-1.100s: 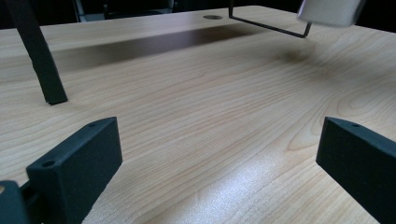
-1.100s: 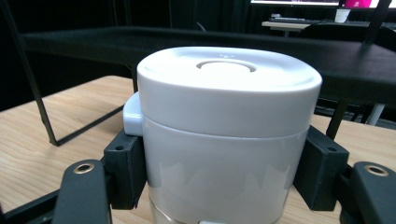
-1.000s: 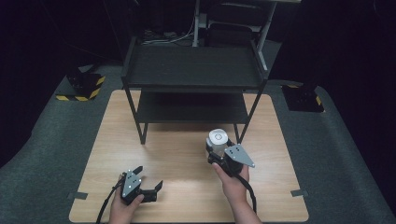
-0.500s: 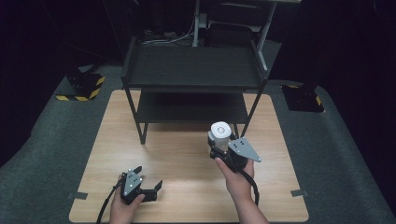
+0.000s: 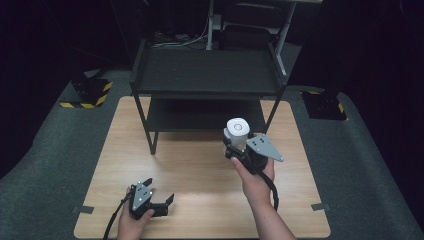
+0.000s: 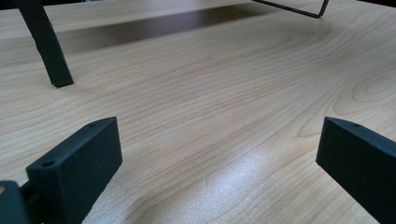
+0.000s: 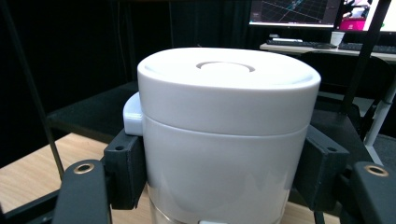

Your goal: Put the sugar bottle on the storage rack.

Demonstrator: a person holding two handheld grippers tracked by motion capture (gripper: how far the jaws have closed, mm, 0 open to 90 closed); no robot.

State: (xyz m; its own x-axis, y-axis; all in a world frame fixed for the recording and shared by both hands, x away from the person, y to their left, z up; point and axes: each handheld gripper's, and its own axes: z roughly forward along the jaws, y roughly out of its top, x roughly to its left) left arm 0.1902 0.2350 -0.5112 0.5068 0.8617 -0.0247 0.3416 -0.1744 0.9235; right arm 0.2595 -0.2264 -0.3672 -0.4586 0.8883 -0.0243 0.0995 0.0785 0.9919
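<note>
From the high view I see the white round-lidded plastic canister point(image 5: 237, 131), upright, clamped in my right gripper point(image 5: 239, 148) above the light wooden tabletop point(image 5: 200, 170). It sits just in front of the black two-tier metal shelf rack point(image 5: 207, 75), near the rack's right front leg. There is open wood between the two grippers and more toward the table's right edge. My right hand point(image 5: 256, 181) reaches forward from the bottom, forearm angled in. My left gripper point(image 5: 159, 200) rests low near the front left of the table, held in my left hand point(image 5: 134, 226), jaws spread and empty.

Left gripper view: both black jaws stand wide apart over bare wood grain, nothing between them. A rack leg point(image 6: 46, 46) stands ahead to the left, well apart.

Right gripper view: the canister's smooth lid has a shallow circular recess on top and a small tab at its left side. Both jaws press its body from either side. Behind it lies the rack's lower shelf point(image 7: 88, 114).
</note>
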